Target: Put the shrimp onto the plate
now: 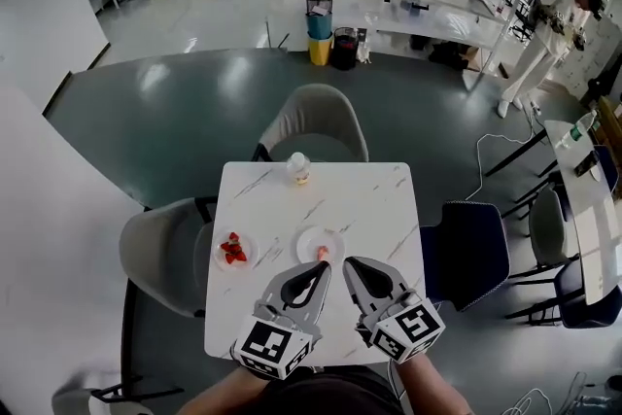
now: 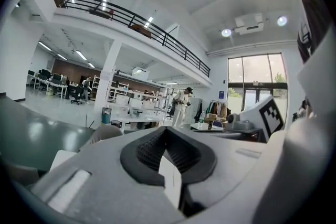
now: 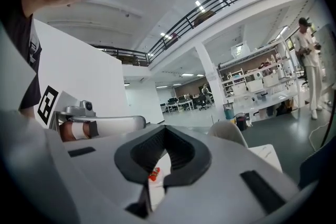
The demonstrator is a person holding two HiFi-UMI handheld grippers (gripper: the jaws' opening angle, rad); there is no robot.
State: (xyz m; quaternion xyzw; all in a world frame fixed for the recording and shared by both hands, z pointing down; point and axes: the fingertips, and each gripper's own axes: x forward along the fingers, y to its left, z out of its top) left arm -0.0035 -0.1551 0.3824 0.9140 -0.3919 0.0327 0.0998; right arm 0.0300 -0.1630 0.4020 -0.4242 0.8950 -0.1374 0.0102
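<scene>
A small dish (image 1: 220,259) at the table's left holds several red shrimp-like pieces (image 1: 233,249). An otherwise bare white plate (image 1: 313,238) lies mid-table, and a small pink-orange piece (image 1: 323,253) rests at its near edge. My left gripper (image 1: 325,264) is shut, its tips right behind that piece; whether they touch it is unclear. In the left gripper view the left gripper (image 2: 167,129) shows nothing between its tips. My right gripper (image 1: 348,262) is shut just right of the plate. The right gripper (image 3: 165,128) frames the red pieces (image 3: 153,174) through the gap in its jaws.
A small capped cup (image 1: 298,168) stands at the far edge of the white marble table (image 1: 374,204). A grey chair (image 1: 311,121) is behind the table, another (image 1: 160,253) at the left, and a dark blue one (image 1: 471,253) at the right.
</scene>
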